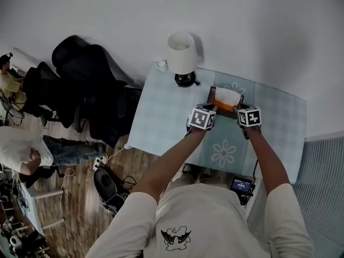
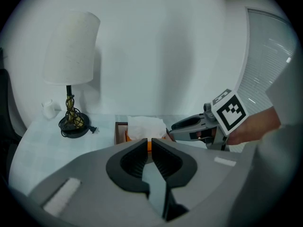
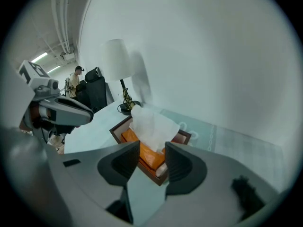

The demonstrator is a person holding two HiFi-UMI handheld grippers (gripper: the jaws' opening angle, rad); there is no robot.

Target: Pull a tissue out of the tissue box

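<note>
A dark brown tissue box with an orange top stands on the pale blue table, and a white tissue sticks up out of it. In the right gripper view the tissue rises just beyond my right gripper, whose jaws stand open on either side of the box's near edge, touching nothing. My left gripper is shut and empty, just short of the box and its tissue. From the head view, the left gripper and the right gripper flank the box's near side.
A white-shaded lamp on a black base stands left of the box, with a small white cup beyond it. The table has flower prints. A black chair and seated people are off to the left, on the wooden floor.
</note>
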